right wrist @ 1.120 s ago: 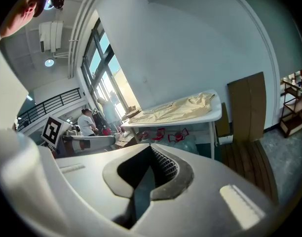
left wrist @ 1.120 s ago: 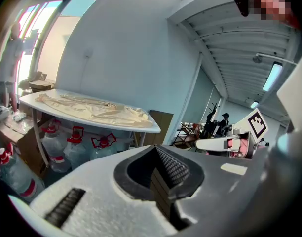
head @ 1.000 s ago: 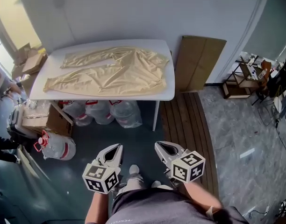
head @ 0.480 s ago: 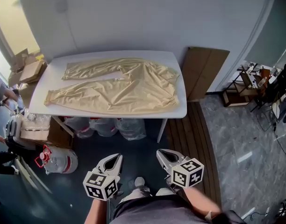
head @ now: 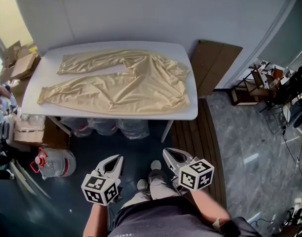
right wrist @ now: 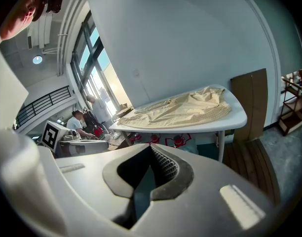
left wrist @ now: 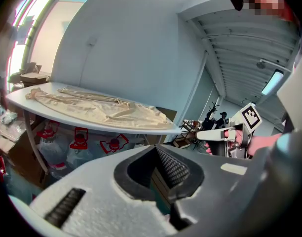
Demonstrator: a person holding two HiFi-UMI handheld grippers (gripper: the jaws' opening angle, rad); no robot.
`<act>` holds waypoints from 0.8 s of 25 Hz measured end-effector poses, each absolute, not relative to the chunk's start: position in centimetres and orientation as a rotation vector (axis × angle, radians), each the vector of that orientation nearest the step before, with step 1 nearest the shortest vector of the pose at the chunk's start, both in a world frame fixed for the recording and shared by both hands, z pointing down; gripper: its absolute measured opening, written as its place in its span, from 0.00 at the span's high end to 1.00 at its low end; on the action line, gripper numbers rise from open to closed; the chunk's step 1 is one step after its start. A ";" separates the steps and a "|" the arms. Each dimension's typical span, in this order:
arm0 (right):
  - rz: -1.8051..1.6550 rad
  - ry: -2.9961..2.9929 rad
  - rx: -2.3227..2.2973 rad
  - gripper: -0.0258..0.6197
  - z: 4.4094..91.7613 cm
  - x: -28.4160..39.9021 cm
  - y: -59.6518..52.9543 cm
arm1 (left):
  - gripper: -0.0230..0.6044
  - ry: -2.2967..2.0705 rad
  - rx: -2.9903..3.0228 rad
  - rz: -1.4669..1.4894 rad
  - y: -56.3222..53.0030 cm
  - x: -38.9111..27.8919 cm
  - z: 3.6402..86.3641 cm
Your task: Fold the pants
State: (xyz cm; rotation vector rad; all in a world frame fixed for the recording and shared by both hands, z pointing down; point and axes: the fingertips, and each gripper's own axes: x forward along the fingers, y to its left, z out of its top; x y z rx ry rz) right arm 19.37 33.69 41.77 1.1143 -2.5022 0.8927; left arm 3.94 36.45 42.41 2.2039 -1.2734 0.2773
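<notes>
Beige pants (head: 122,81) lie spread flat on a white table (head: 190,113), legs toward the left, waist toward the right. They also show in the left gripper view as pants (left wrist: 99,107) and in the right gripper view as pants (right wrist: 183,108). My left gripper (head: 114,160) and right gripper (head: 170,154) hang side by side in front of the table, well short of it, above the floor near the person's feet. Both are shut with nothing between the jaws. Seen from each gripper, the table stands ahead at a distance.
Large water jugs (head: 132,127) with red caps stand under the table, and another jug (head: 55,160) is on the floor at left. Cardboard boxes (head: 21,64) sit left of the table. A brown board (head: 215,65) leans on the wall at right. A shelf (head: 254,85) stands further right.
The table and pants have drawn nearer and shifted in the head view as the person steps toward them. Both grippers stayed shut and moved forward together.
</notes>
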 end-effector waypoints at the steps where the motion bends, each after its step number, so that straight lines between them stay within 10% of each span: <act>1: 0.892 -2.508 1.102 0.96 41.8 19.2 33.2 | 0.97 -1.280 2.201 0.280 36.0 3.9 42.4; 20: 0.805 -2.513 0.867 0.96 43.7 21.9 19.8 | 0.97 -1.307 2.194 0.420 21.7 8.6 43.9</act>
